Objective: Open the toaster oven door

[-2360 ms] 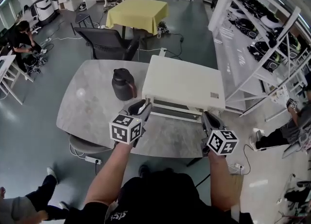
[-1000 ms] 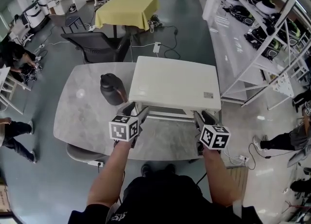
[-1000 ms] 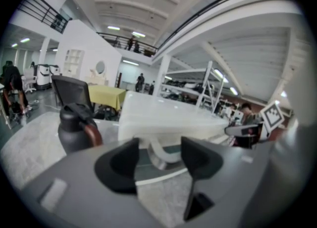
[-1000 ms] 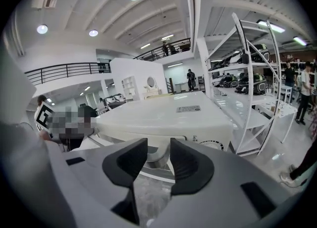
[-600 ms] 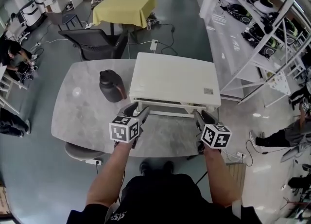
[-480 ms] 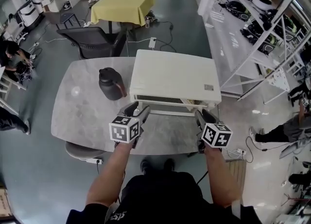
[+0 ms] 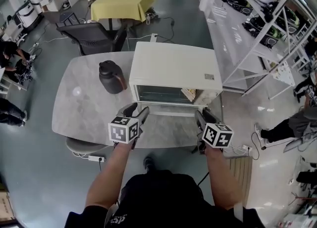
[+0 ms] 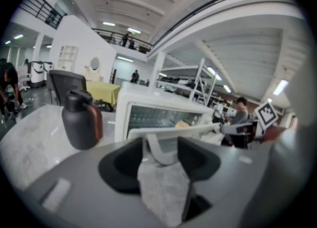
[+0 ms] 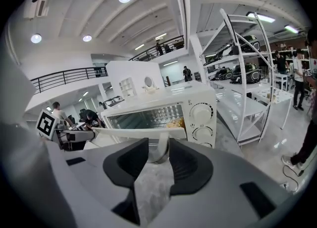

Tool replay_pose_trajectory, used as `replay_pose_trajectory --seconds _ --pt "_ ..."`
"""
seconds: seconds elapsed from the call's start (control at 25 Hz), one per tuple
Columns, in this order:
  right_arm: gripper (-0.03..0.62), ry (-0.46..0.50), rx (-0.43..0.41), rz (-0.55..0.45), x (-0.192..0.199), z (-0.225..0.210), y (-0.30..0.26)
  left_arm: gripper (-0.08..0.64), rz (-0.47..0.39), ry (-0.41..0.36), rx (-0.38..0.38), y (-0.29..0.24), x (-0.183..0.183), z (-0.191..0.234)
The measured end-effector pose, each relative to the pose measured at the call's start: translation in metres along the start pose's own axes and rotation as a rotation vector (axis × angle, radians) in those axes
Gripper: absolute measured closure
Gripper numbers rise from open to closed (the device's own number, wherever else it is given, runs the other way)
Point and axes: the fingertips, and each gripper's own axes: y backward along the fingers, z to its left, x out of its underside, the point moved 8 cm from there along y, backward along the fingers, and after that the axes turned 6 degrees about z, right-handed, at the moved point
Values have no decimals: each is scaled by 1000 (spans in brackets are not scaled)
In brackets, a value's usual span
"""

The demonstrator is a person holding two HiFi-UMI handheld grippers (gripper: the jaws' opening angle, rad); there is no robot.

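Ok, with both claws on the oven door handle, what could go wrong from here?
The left claw and right claw pinch only the curved end brackets of the door handle; either might slip off mid-pull. Pulling may also drag the toaster oven forward on the table. The black jug stands close to the left claw and could get knocked.

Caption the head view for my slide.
Left gripper and right gripper clamp the handle of the open toaster oven door.

Toaster oven [image 7: 172, 66] body's smooth cream painted metal, its handle [image 8: 189, 128] glossy cream too; surface [image 7: 81, 108] is polished grey stone-look, jug [image 7: 110, 77] matt black.
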Motion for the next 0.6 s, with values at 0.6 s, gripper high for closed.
replay_pose_trajectory --seconds 0.6 --pt "466 12 -51 67 46 -3 11 341 -63 112 -121 51 31 1"
